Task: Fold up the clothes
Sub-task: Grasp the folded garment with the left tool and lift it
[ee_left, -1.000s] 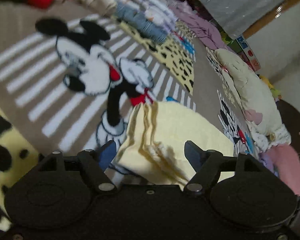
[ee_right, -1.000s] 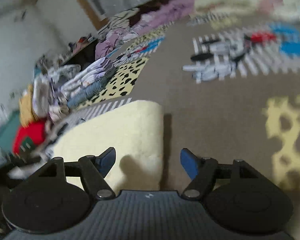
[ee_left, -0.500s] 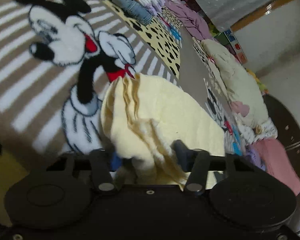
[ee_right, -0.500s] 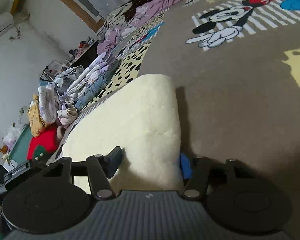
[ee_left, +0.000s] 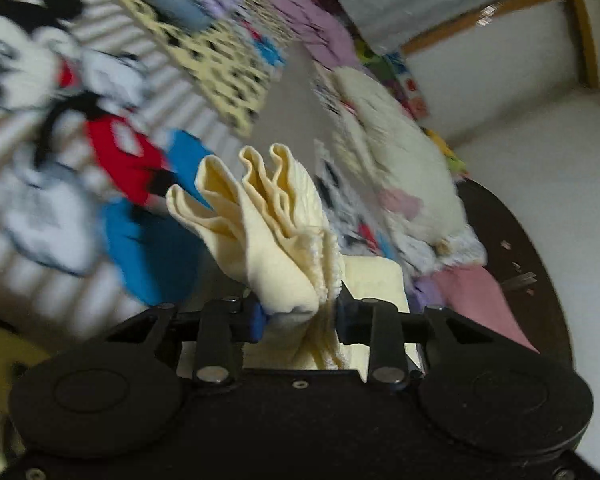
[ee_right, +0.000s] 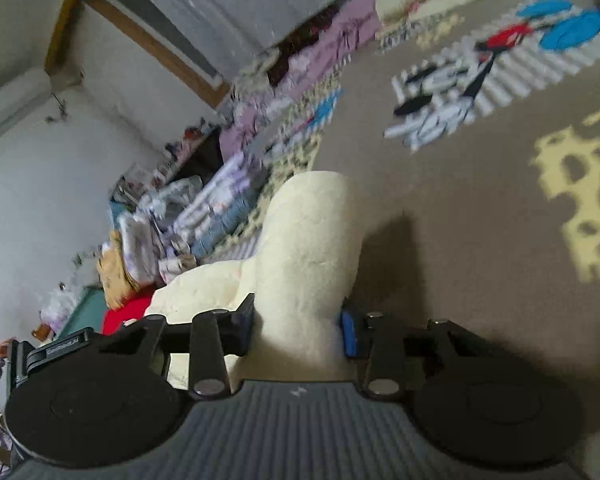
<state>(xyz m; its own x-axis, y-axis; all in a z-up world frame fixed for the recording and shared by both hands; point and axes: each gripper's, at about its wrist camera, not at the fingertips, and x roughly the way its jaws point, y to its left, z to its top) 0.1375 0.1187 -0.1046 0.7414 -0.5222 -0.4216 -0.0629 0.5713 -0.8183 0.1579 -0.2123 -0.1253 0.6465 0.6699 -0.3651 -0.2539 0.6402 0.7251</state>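
A folded pale yellow fleece garment [ee_left: 268, 216] is held up off the cartoon-mouse blanket [ee_left: 112, 160]. My left gripper [ee_left: 300, 314] is shut on its layered open edges, which fan out above the jaws. In the right wrist view my right gripper [ee_right: 298, 330] is shut on the rounded folded end of the same garment [ee_right: 312, 236], and the rest of it sags to the left. Both ends are lifted above the blanket [ee_right: 480, 208].
A row of folded clothes [ee_right: 216, 216] lies along the far left edge of the blanket. A cream pillow or quilt [ee_left: 396, 160] and pink cloth [ee_left: 476, 300] lie at the right. Purple clothes [ee_right: 324, 52] are heaped by the wall.
Both grippers were open a second ago and have closed on the yellow garment. They have lifted it off the blanket, and both views have swung.
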